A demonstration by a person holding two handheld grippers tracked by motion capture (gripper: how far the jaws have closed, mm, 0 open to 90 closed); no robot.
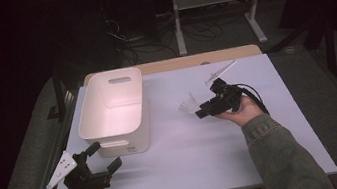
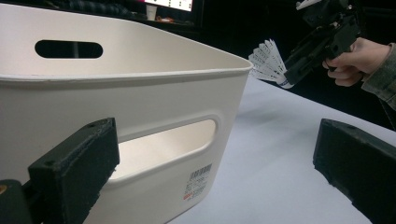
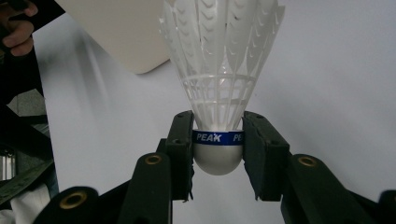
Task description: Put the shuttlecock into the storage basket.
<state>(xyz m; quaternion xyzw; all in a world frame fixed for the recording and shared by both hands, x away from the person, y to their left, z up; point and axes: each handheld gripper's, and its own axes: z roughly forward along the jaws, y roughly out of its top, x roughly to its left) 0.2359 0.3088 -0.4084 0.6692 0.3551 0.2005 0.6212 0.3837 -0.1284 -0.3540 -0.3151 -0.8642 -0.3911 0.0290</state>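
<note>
The white counter (image 1: pixel 191 157) has a broad bare stretch across its near half and its right side, with nothing lying between the two hands. The white bin (image 1: pixel 113 112) stands at the left, its far wall close to the counter's far edge and its near wall a little way back from the near edge. A thin pale strip (image 1: pixel 220 72) lies near the far edge, just beyond the right hand.

The shuttlecock (image 3: pixel 219 84) is held above the counter's middle, to the right of the bin and apart from it. The right gripper (image 3: pixel 217 144) has its jaws clamped on the rounded cork base, one pad on each side of the blue band (lettered PEAK), and the white skirt fans out away from the jaws toward the bin. In the high view the right hand (image 1: pixel 245 111) cups the gripper from below, palm up, the green sleeve (image 1: pixel 281 153) running back to the near edge, and the gripper lies roughly level, pointing left.

The left gripper (image 1: pixel 99 158) sits at the near left corner, just in front of the bin's near wall. Its jaws stand wide apart with nothing between them, aimed at the bin's handle slot (image 2: pixel 163 144) in the left gripper view.
</note>
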